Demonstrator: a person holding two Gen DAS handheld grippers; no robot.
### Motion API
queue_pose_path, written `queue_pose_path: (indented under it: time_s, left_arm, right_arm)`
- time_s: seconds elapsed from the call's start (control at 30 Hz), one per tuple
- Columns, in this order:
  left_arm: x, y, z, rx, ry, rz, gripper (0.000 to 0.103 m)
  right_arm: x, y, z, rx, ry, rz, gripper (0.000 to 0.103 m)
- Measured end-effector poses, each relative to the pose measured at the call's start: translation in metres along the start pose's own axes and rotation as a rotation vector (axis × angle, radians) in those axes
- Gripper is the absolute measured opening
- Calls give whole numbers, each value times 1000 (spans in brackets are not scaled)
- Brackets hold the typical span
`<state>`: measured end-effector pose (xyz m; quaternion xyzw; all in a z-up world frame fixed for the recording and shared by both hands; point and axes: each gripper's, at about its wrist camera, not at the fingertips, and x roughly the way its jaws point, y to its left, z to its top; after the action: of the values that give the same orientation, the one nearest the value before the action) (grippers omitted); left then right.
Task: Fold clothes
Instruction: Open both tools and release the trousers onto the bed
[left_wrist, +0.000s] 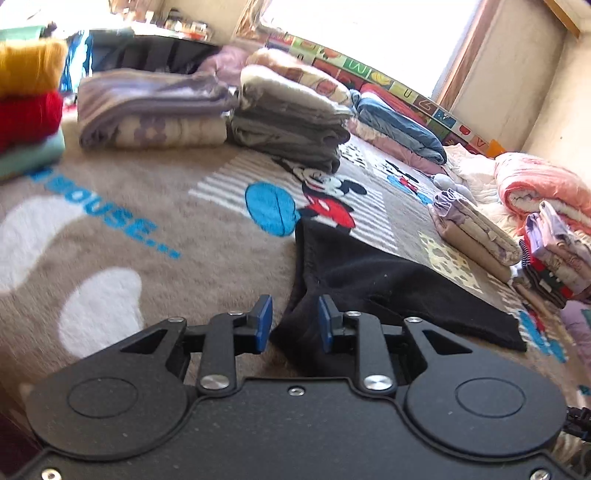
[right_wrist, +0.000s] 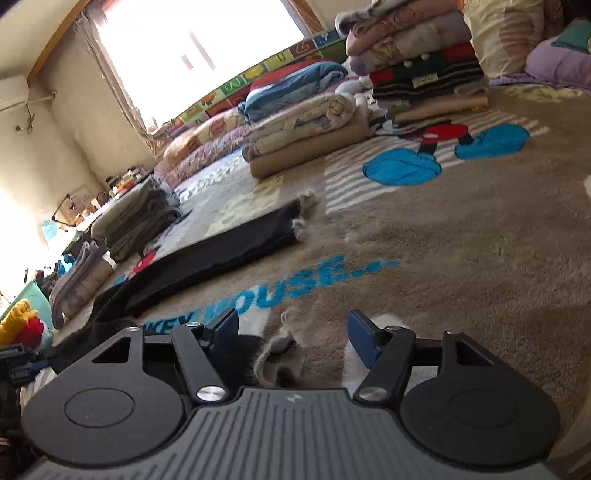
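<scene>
A: List what your left wrist view holds, from the left.

B: Item one: a stack of folded knits, yellow over red over mint, at the left edge. Item two: a folded lilac-striped blanket. Item three: a pile of grey and cream blankets. Item four: your task piece, a black garment, spread flat on the Mickey Mouse carpet, reaching from the middle to the right. Item five: a folded beige sheet, then a coral quilt at the right edge.

A: And your left hand-held gripper?

B: Its blue pads stand a little apart. A bunched corner of the black garment lies in the gap; you cannot tell whether the pads press on it.

A: Now the right wrist view, same order.

B: Item one: a yellow and red soft toy at the left edge. Item two: the black garment, a long flat strip on the carpet, its far end beside pale tufts. Item three: a tall stack of folded clothes, upper right.

A: Your right hand-held gripper?

B: Spread wide. A grey woolly scrap lies between the pads, touching neither.
</scene>
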<state>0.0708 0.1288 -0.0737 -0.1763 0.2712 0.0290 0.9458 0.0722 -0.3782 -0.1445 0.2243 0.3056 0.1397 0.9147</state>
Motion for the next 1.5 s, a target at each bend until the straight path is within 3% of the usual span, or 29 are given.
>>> queue_pose_path:
  time_s: [0.03,0.07,0.1,0.2,0.33,0.43,0.47,0.53,0.67,0.9,1.03,1.27,1.4,1.5]
  left_arm:
    - [1,-3,-1,20,-6,14,24]
    - [3,-4,-1,33,-12,32,24]
    - [4,-6,-2,42,-17,40,24]
    - [7,-13,-2,70,-27,25,24]
    - [12,-40,-11,134,0,-119,24]
    - [21,-59,-22,168,45,-204,24]
    - [25,-64,-25,178,62,-224,24]
    - [31,-72,-30,187,87,-258,24]
    - [42,-84,-36,192,142,-330,24]
    - [45,-108,-52,283,191,-410,24]
    - [46,-114,-61,328,208,-421,24]
    - [46,-114,-65,335,216,-417,24]
    - [47,-114,-65,332,218,-412,24]
    - [48,-116,-66,338,222,-416,24]
  right_arm:
    - [4,3,-2,-19,29,14,59]
    - [7,10,-4,-62,39,16,47]
    - [6,20,-6,-130,34,0,24]
    - [-7,75,-25,-537,-58,-64,24]
    - [-8,125,-64,-932,-48,-45,25]
    - [-6,144,-88,-1086,32,6,29]
    - [-7,147,-92,-1109,48,17,36]
    - [-11,150,-94,-1116,54,20,40]
    - [-24,144,-81,-1019,8,28,47]
    - [-36,107,-46,-685,-64,53,53]
    - [-34,68,-23,-363,-76,117,67]
    - [-1,-22,-11,326,0,255,68]
    - [11,-49,-15,529,37,342,59]
    - [15,-56,-19,591,49,352,42]
